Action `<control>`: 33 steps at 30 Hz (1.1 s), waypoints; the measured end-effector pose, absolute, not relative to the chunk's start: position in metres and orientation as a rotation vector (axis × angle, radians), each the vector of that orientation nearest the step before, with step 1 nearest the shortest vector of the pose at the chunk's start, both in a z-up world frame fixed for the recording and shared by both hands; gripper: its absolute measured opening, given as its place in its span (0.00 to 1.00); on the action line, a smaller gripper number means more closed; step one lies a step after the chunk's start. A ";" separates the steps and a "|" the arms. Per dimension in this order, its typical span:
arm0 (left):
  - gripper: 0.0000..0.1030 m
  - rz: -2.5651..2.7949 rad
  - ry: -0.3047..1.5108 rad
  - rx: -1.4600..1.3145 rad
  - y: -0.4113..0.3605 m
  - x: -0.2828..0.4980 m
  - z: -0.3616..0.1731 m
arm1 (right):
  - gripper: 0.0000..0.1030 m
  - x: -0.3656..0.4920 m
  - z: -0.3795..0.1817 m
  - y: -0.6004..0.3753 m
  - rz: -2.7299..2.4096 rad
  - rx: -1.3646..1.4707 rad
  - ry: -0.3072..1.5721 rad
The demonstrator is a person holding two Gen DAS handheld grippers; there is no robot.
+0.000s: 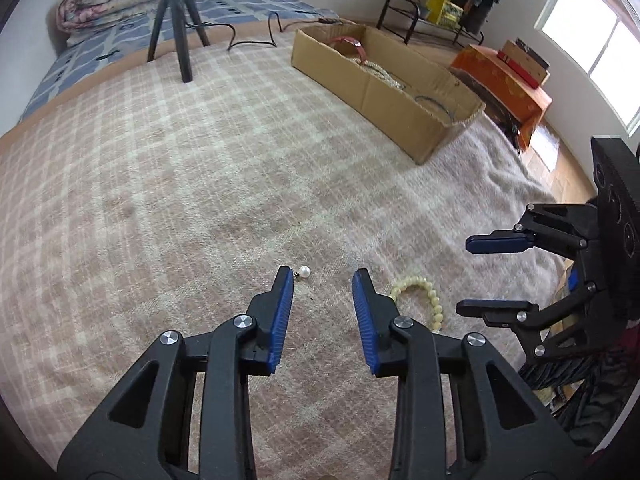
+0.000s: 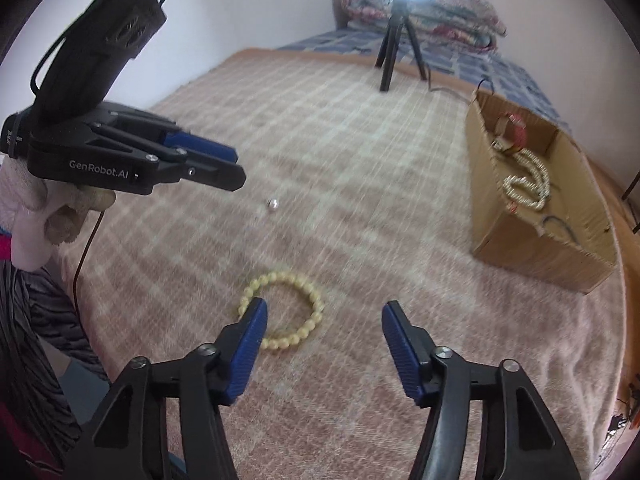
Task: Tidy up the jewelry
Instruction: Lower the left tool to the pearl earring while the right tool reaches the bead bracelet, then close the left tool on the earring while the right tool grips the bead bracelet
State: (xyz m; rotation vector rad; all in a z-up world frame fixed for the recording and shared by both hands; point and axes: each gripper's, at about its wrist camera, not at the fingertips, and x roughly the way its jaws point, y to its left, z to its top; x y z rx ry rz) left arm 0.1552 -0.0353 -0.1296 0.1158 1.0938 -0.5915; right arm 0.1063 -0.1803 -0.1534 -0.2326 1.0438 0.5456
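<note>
My left gripper (image 1: pixel 322 280): jaws apart, nothing between, pearl (image 1: pixel 305 271) just beyond left tip | my right gripper (image 2: pixel 324 312): jaws parted, empty, over yellow bead bracelet (image 2: pixel 282 310) | bracelet lies beside pearl on bed blanket (image 1: pixel 160 200) | cardboard box (image 2: pixel 532 232) well beyond bracelet.
</note>
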 end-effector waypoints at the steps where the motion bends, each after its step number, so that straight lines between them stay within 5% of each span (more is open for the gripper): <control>1: 0.30 -0.588 1.095 0.138 -0.039 0.155 -0.132 | 0.50 0.107 -0.155 -0.179 0.547 -0.229 1.054; 24: 0.25 -0.621 1.153 0.315 -0.061 0.176 -0.173 | 0.42 0.125 -0.186 -0.179 0.568 -0.200 1.127; 33: 0.11 -0.606 1.152 0.317 -0.059 0.177 -0.180 | 0.42 0.130 -0.192 -0.174 0.548 -0.206 1.132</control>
